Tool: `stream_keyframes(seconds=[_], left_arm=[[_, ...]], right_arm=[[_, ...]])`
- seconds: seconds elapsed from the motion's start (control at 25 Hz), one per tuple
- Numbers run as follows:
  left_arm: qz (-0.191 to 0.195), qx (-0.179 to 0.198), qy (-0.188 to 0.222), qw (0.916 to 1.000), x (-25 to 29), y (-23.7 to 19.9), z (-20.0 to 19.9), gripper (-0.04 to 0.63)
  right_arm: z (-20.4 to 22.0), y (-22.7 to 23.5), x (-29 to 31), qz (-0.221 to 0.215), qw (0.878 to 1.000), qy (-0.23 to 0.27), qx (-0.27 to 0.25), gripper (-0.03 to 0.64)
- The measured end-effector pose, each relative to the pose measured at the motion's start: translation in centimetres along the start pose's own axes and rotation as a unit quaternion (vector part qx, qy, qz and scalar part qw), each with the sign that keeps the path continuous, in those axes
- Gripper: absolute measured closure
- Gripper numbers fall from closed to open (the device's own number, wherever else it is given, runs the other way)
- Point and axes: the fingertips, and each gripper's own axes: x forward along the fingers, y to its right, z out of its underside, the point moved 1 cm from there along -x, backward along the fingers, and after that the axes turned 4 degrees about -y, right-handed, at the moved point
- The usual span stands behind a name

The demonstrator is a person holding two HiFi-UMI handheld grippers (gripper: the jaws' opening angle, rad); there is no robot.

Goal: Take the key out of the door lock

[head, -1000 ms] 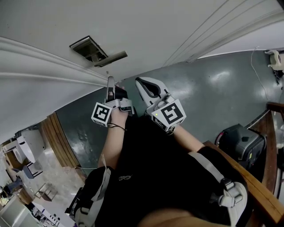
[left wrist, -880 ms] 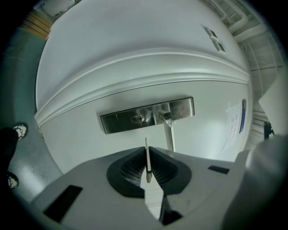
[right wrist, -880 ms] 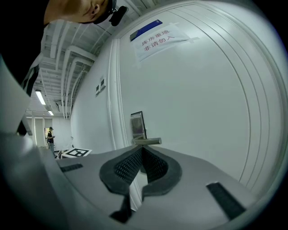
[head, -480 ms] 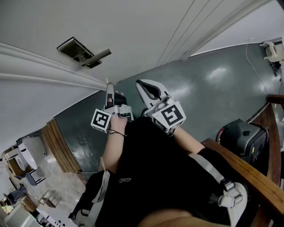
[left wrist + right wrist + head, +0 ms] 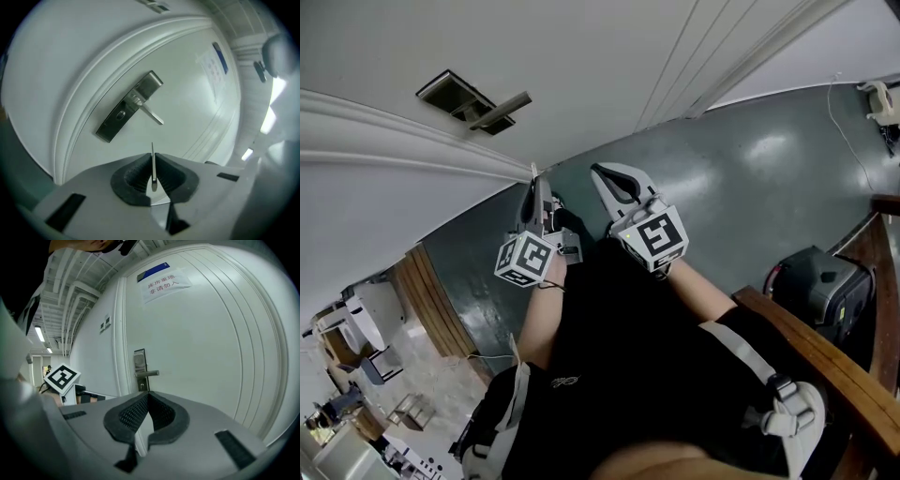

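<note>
The key is a thin metal blade pinched edge-on between the black pads of my left gripper, its tip pointing at the door. The steel lock plate with its lever handle sits on the white door, well apart from the key. In the head view the left gripper is held up below the lock plate, and the key sticks out of its tip. My right gripper is beside it, shut and empty. The right gripper view shows its pads closed together and the lock plate ahead.
A white panelled door carries a paper notice near its top. Dark green floor lies below. A dark case and a wooden rail are at the right. The left gripper's marker cube shows left of the right gripper.
My left gripper's marker cube has turned and the gripper has shifted slightly, still holding the key away from the lock. The right gripper has barely moved.
</note>
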Motion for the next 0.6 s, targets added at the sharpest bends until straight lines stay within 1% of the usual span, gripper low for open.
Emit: stream_keyframes(seconds=[0.08, 0.2, 0.28, 0.36, 0.44, 0.6], left_arm=[[0.001, 0.064, -0.003, 0.998, -0.3, 0.9, -0.4, 0.558], [0.001, 0.13, 0.0, 0.9915, -0.7, 2.2, -1.2, 0.558], [0.0, 0.17, 0.004, 0.9854, -1.0, 3.2, -2.0, 0.558], [-0.002, 0.212, 0.003, 0.9772, -1.2, 4.2, -2.6, 0.558], [-0.002, 0.239, 0.0, 0.9709, -1.3, 5.0, -3.0, 0.558], [0.005, 0.25, -0.004, 0.9682, -1.6, 5.6, -3.4, 0.558]], right_arm=[[0.3, 0.0, 0.2, 0.0, 1.0, -0.006, -0.009, 0.609], [0.2, 0.0, 0.5, 0.004, 1.0, -0.011, -0.021, 0.609], [0.0, 0.0, 0.6, 0.007, 0.999, -0.012, -0.029, 0.609], [-0.5, 0.0, 0.7, 0.008, 0.999, -0.009, -0.034, 0.609], [-1.1, 0.0, 0.8, 0.01, 0.999, -0.005, -0.038, 0.609], [-2.2, -0.2, 0.9, 0.013, 0.999, 0.001, -0.046, 0.609]])
